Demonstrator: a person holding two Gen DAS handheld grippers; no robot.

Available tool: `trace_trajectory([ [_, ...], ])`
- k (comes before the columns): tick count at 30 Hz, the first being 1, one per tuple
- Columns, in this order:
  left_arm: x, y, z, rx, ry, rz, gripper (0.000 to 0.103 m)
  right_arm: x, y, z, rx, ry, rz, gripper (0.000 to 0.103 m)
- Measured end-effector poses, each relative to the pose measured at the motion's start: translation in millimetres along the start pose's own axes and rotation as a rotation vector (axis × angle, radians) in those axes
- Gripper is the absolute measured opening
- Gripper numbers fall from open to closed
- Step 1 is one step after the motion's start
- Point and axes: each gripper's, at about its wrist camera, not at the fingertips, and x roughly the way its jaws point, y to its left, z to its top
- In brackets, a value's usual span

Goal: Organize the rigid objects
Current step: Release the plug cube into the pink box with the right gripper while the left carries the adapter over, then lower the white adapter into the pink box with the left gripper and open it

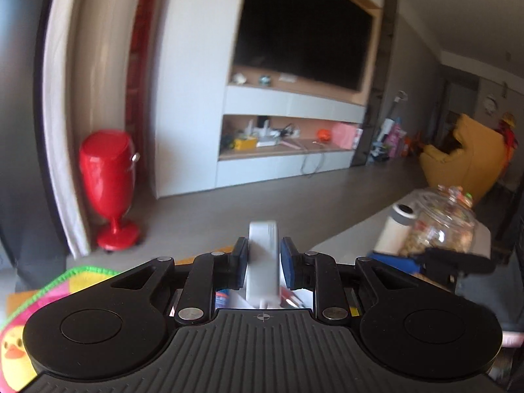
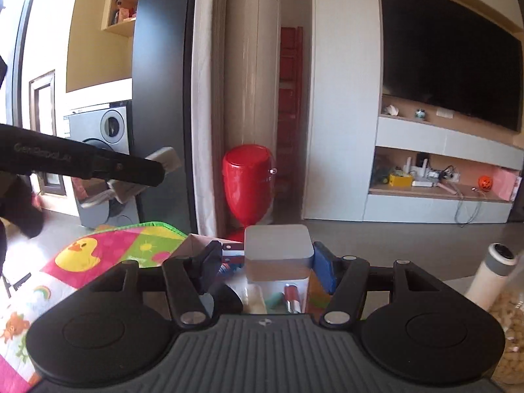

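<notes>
Here two white rigid pieces are aloft: the left gripper (image 1: 262, 262) pinches a thin, flat white slab (image 1: 263, 255) edge-on, jaws nearly closed; the right gripper (image 2: 267, 262) has a rounded, smooth white box (image 2: 277, 252) between half-spread jaws, seemingly gripped. Both tilt slightly downward above a cardboard box (image 2: 196, 242).

A: Left wrist view rides just behind its jaws, tilted slightly down, facing the television wall (image 1: 304, 26) across the room.

B: Right wrist view, same low perch! Both share that screen, the red bin (image 2: 248, 183) and white bottle (image 1: 394, 232).
</notes>
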Motion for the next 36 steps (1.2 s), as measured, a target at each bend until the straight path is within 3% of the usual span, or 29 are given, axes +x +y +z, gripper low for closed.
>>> trace_trajectory([
  [3, 23.0, 15.1, -16.2, -0.042, 0.012, 0.027, 0.025, 31.2, -7.8, -1.5, 0.047, 0.077, -0.03, 0.064],
  [6, 19.9, 23.7, -42.9, -0.087, 0.052, -0.005, 0.025, 28.6, -9.3, -23.9, 0.082, 0.094, -0.055, 0.065],
  [10, -15.0, 7.4, -90.1, -0.023, 0.051, 0.015, 0.025, 3.6, 3.9, -55.7, 0.057, 0.102, -0.128, 0.071],
  [13, -36.4, -9.3, -127.2, 0.036, 0.082, 0.082, 0.025, -15.4, 15.9, -80.4, 0.054, 0.114, -0.153, 0.075],
  [15, -41.5, -10.5, -138.8, 0.024, 0.092, 0.118, 0.027, -20.4, 22.9, -95.0, 0.06, 0.147, -0.14, 0.075],
  [17, -41.0, 2.9, -135.6, -0.073, 0.091, 0.146, 0.027, -18.4, 28.1, -103.4, 0.057, 0.187, -0.127, 0.075],
  [20, -34.5, 47.4, -122.8, -0.3, 0.094, 0.153, 0.026, -21.5, 31.2, -104.8, 0.069, 0.189, -0.12, 0.075],
  [23, -15.1, 93.9, -114.1, -0.568, 0.112, 0.125, 0.026, -26.9, 33.5, -104.3, 0.052, 0.163, -0.098, 0.075],
  [26, 7.9, 128.0, -109.8, -0.763, 0.138, 0.087, 0.026, -23.2, 33.2, -111.0, 0.073, 0.179, -0.099, 0.075],
  [30, 39.0, 151.2, -108.9, -0.901, 0.193, 0.056, 0.026, -15.7, 30.5, -125.4, 0.104, 0.23, -0.094, 0.075],
  [36, 61.0, 159.8, -104.2, -0.966, 0.13, 0.035, 0.026, -7.7, 21.9, -142.5, 0.167, 0.287, -0.094, 0.075],
])
